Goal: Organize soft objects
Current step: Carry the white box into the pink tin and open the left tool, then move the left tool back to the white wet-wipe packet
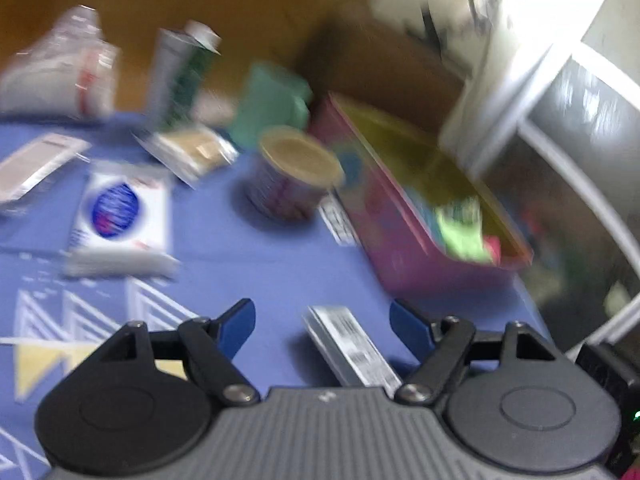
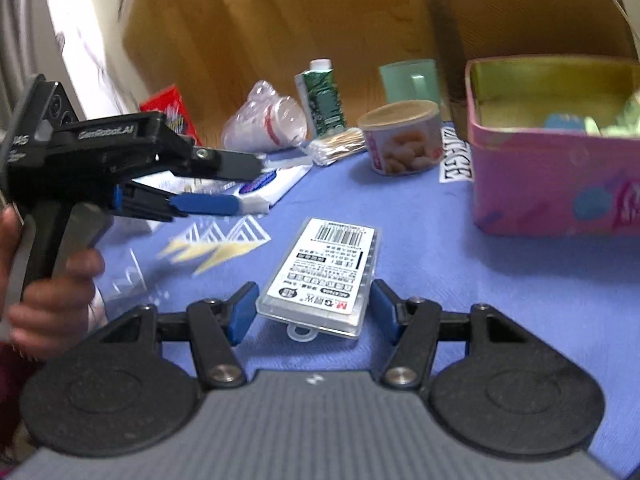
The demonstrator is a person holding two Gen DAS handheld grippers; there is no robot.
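Observation:
A pink tin box (image 2: 556, 184) stands open at the right on the blue cloth, with green and blue soft things inside; it also shows in the blurred left wrist view (image 1: 404, 248). A white tissue pack (image 1: 120, 220) lies at the left. My left gripper (image 1: 322, 324) is open and empty above the cloth; in the right wrist view it (image 2: 236, 184) hovers over the tissue pack (image 2: 276, 188). My right gripper (image 2: 314, 306) is open, its fingers either side of a clear plastic case (image 2: 324, 276) with a barcode label, which also shows in the left wrist view (image 1: 352, 344).
A tin can (image 2: 404, 138), a green cup (image 2: 408, 78), a green carton (image 2: 322, 98), a crumpled plastic bottle (image 2: 266, 124), a cotton swab pack (image 2: 338, 148) and a red packet (image 2: 170, 112) stand at the back. A brown chair back (image 2: 532, 12) rises behind the box.

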